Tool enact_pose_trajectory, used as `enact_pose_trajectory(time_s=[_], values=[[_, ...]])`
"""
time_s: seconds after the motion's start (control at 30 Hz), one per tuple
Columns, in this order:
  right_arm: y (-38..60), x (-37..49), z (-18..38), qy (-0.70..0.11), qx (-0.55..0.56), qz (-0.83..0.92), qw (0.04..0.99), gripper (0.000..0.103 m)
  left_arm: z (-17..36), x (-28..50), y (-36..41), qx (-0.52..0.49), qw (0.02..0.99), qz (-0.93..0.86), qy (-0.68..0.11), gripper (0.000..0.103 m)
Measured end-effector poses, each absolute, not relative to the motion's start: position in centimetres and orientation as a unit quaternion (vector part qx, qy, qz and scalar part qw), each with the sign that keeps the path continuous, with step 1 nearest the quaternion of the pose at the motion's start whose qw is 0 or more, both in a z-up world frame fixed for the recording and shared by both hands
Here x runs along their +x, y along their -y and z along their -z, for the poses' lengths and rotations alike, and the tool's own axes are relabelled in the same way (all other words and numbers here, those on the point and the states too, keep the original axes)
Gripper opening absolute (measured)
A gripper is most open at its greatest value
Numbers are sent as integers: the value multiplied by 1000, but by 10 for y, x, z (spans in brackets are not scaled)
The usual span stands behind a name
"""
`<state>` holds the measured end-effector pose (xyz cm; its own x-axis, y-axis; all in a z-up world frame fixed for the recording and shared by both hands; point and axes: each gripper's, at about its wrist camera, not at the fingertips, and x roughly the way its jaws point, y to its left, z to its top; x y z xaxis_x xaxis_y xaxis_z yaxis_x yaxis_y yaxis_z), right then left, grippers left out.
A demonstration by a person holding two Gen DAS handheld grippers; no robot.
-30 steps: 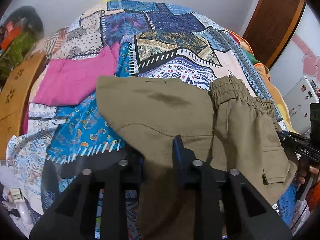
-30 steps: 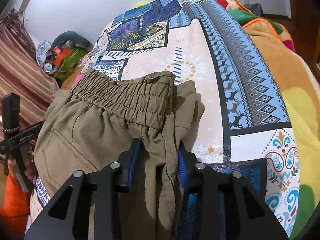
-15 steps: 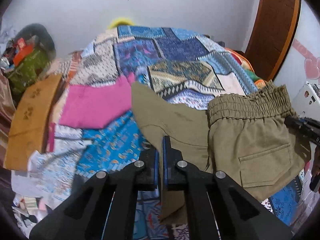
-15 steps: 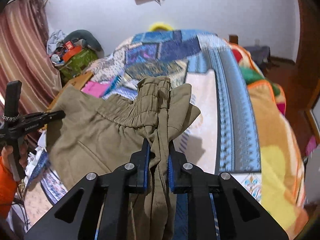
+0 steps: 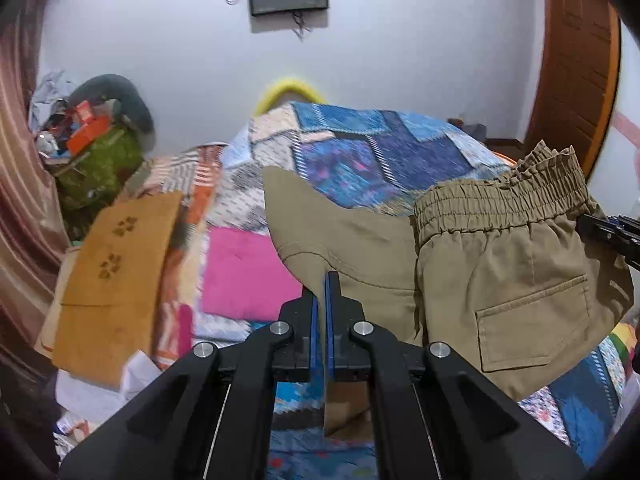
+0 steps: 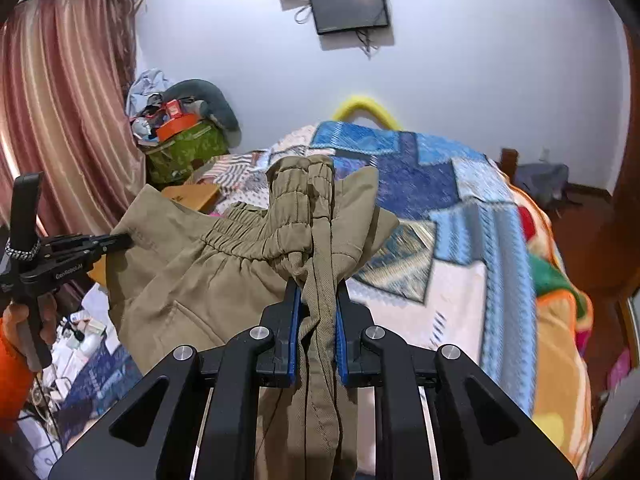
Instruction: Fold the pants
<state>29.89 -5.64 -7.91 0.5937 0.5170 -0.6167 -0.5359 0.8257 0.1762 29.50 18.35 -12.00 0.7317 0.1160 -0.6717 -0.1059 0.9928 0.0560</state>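
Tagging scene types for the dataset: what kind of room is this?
Most likely a home bedroom: a bed under a patchwork bedspread, a pink curtain at the side, a small screen on the wall, and clutter piled in the corner.

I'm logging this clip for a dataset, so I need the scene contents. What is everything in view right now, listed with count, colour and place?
pants: one, khaki, held up over the bed between both grippers
bedspread: one, blue patchwork pattern, covering the bed
pink cloth: one, pink, flat on the bed at the left
brown cloth: one, tan-orange, at the bed's left edge
green bag: one, green, piled with clutter beside the curtain
curtain: one, pinkish striped, far left
screen: one, dark, on the white wall
door: one, brown wood, right
left hand-held gripper: one, black, clamping a pants edge
right hand-held gripper: one, black, clamping the bunched waistband
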Motion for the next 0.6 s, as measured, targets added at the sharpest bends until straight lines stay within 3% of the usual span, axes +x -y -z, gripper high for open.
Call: enact_pose_trajectory(time_s=[0.3,0.6], values=[[-23,352,86,-332,-25,-326,885,13,128,345,-265,-5,926,-124,-356,3],[-92,399,128,-344,-22,-325,880,13,183,415,-339,-61,912,-156,-375,3]])
